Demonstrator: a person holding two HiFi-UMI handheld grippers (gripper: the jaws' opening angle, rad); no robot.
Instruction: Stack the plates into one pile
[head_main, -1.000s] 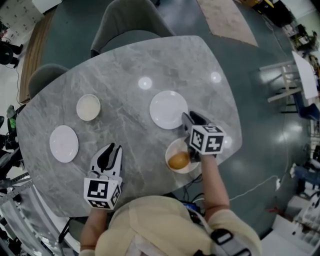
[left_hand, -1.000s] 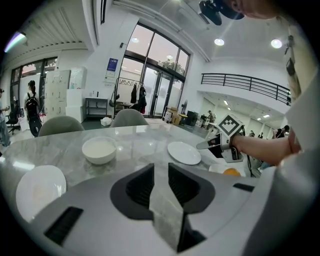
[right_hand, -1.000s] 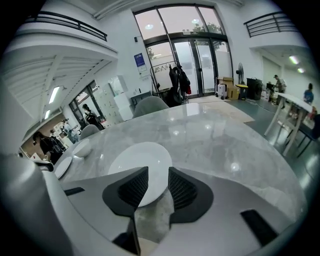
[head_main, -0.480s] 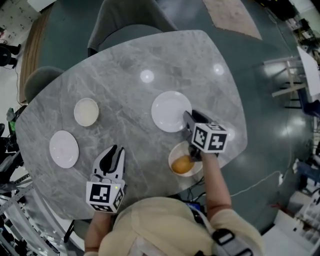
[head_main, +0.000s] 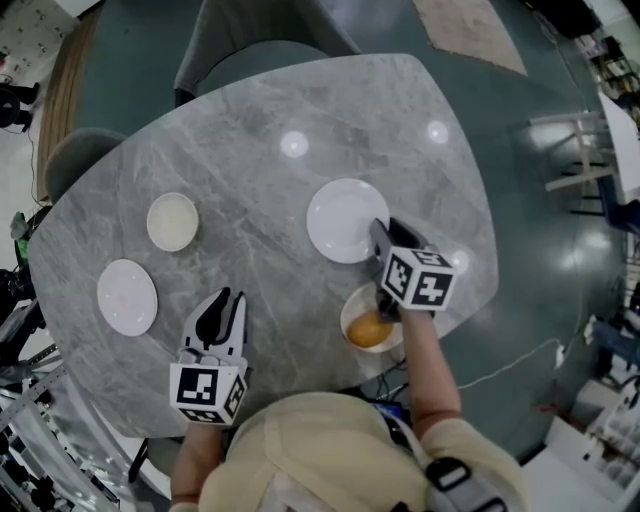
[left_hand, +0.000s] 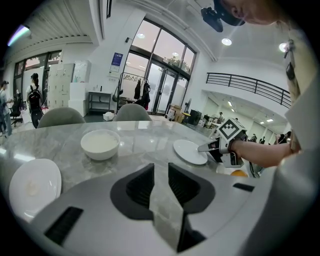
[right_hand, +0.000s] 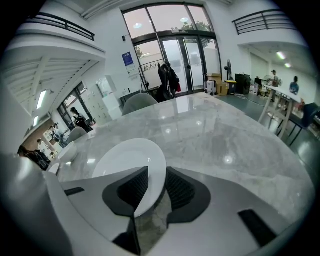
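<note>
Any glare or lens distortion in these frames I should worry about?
Head view: bright reflected spots on the glossy table, sharp otherwise. Left gripper view: strong fisheye, black corners, railing bends. Right gripper view: same fisheye and vignette, small glints on the table, plate well exposed.

Finishes: surface and plate
Grey marble-look surface (head_main: 270, 260) is gleaming, polished smooth; white plate (head_main: 340, 218) is shining glossy, glazed.
</note>
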